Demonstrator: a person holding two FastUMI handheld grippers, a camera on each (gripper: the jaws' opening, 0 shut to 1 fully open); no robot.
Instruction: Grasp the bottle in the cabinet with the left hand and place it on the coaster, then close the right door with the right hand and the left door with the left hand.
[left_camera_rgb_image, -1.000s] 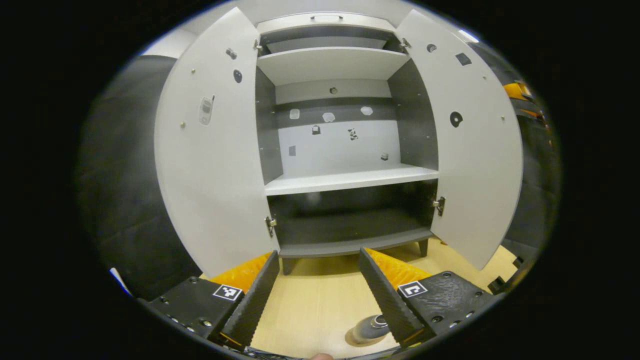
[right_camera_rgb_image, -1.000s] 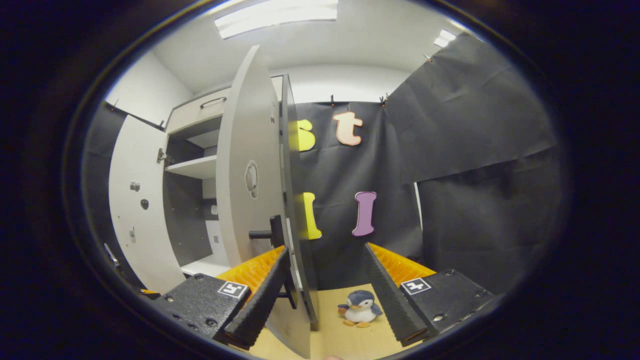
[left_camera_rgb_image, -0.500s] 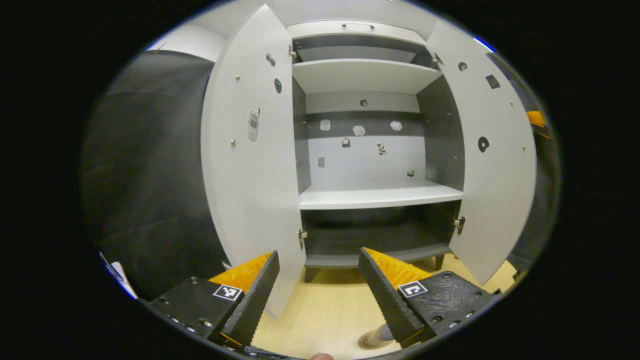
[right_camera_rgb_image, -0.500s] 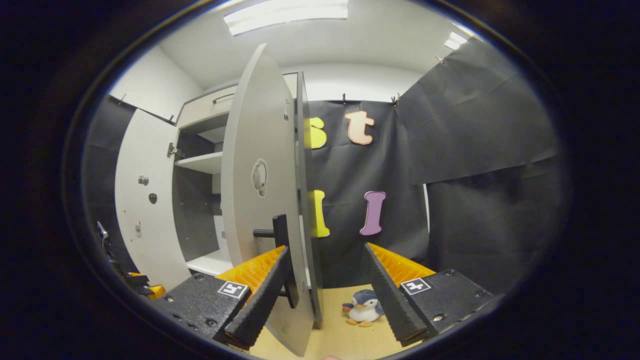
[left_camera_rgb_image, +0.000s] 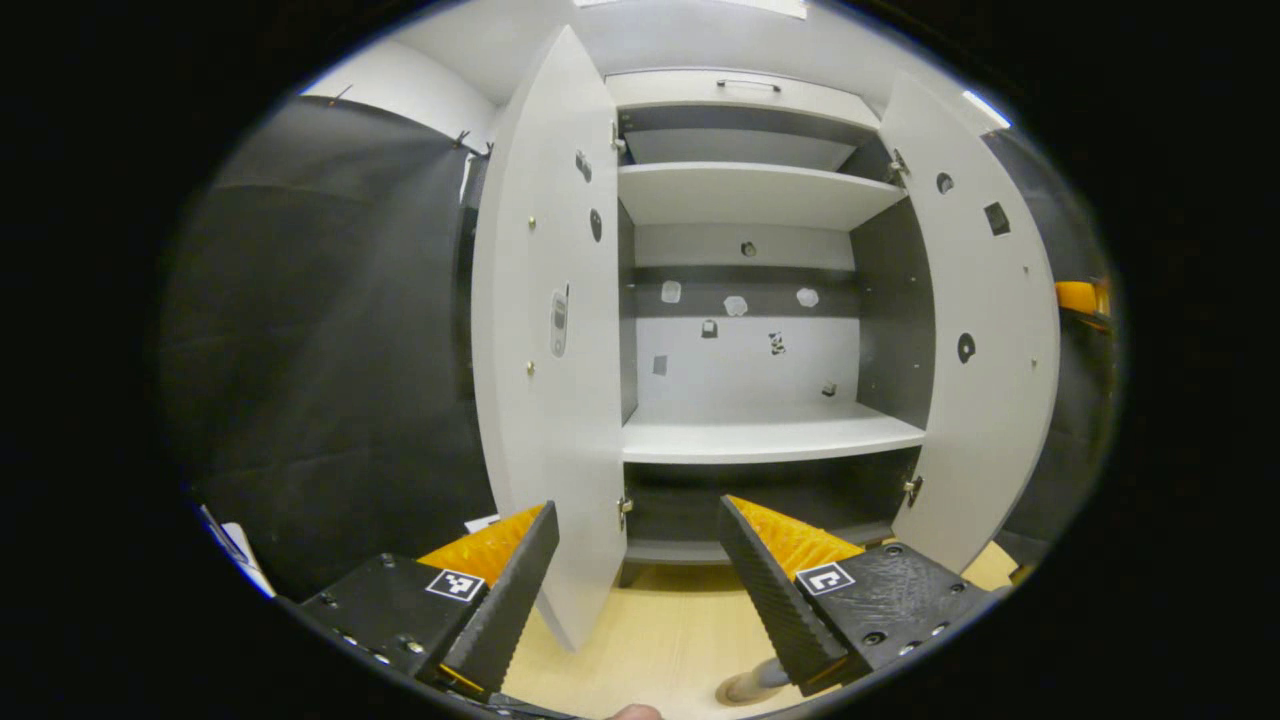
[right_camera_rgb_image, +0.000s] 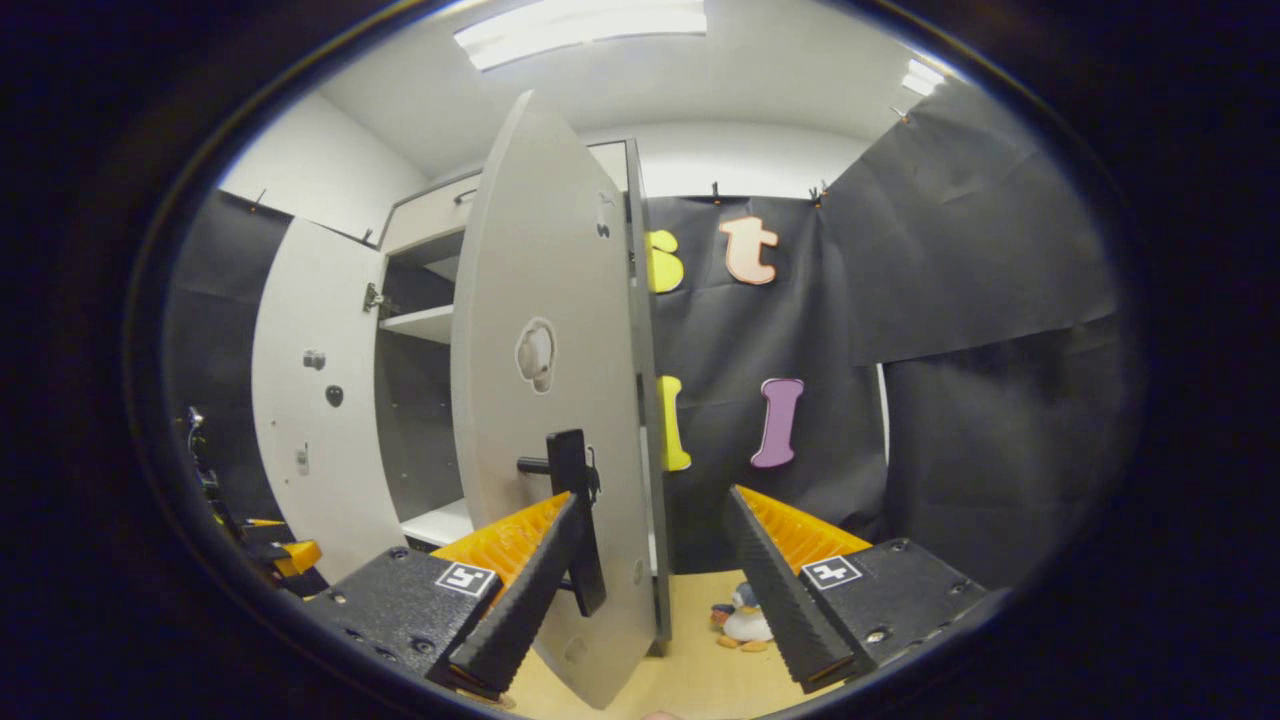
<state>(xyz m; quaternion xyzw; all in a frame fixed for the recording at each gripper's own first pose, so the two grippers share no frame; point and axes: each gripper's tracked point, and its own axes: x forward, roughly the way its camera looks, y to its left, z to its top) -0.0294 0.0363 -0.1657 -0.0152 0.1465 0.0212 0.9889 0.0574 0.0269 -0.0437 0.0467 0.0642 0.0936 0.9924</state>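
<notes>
In the left gripper view, the left gripper (left_camera_rgb_image: 635, 580) has its two fingers spread wide and holds nothing. It points at the cabinet (left_camera_rgb_image: 760, 300), which stands on a light wooden table (left_camera_rgb_image: 650, 650). Both doors are open. The lower edge of the left door (left_camera_rgb_image: 550, 380) comes down between the two fingers, but I cannot tell whether it touches them. The right door (left_camera_rgb_image: 985, 350) stands open at the other side. The shelves (left_camera_rgb_image: 770, 437) inside carry nothing (only some small marks are on the back wall). At the bottom edge of this view, just beside the right-hand finger, the lower part of the bottle (left_camera_rgb_image: 748, 684) shows, standing on a round coaster (left_camera_rgb_image: 728, 695) on the table, outside of the cabinet.

In the right gripper view, the right gripper (right_camera_rgb_image: 655, 590) is also wide open and empty. The right door (right_camera_rgb_image: 555, 400) is seen almost from its edge, and this edge lies between the two fingers. The black handle (right_camera_rgb_image: 578, 520) of the door is just above the left-hand finger (right_camera_rgb_image: 525, 600), very near to it; contact I cannot confirm. Behind the fingers, a small toy penguin (right_camera_rgb_image: 745, 622) sits on the table (right_camera_rgb_image: 690, 680). At the far left the other gripper (right_camera_rgb_image: 270, 555) is partly visible.
</notes>
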